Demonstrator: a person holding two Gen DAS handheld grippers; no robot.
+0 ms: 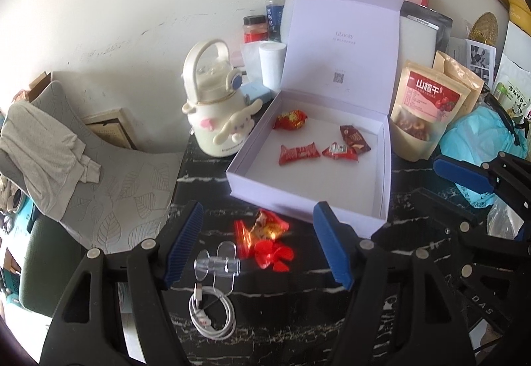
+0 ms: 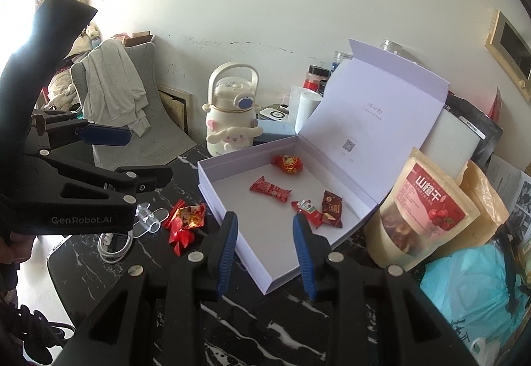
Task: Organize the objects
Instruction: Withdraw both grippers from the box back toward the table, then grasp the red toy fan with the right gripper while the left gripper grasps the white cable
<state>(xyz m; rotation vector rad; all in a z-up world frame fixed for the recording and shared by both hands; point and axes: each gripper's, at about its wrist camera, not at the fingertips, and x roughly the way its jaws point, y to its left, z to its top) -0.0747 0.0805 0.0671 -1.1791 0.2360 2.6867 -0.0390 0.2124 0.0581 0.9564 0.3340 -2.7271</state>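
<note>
Here, candy [image 1: 262,228] lies flat, long axis upright in left-wrist view.

1. Left gripper [image 1: 259,244]: black plastic frame, triangular cut-outs, round silver rivets, blue ribbed pads [image 1: 186,244].
2. Right gripper [image 2: 265,253]: same black frame, silver rivets, blue pads [image 2: 303,256].
3. White "GenRobot.AI" lettering on the left gripper's side, seen in the right wrist view.

**Candies and box, state at this moment**

White box [image 1: 381,173], lid hinged upright at 12 o'clock, holds four red-wrapped candies [image 1: 298,154] lying flat and apart. Two loose candies [image 1: 265,228] sit on the black marble table [image 1: 298,316], touching each other, at the box's 7 o'clock.
</note>
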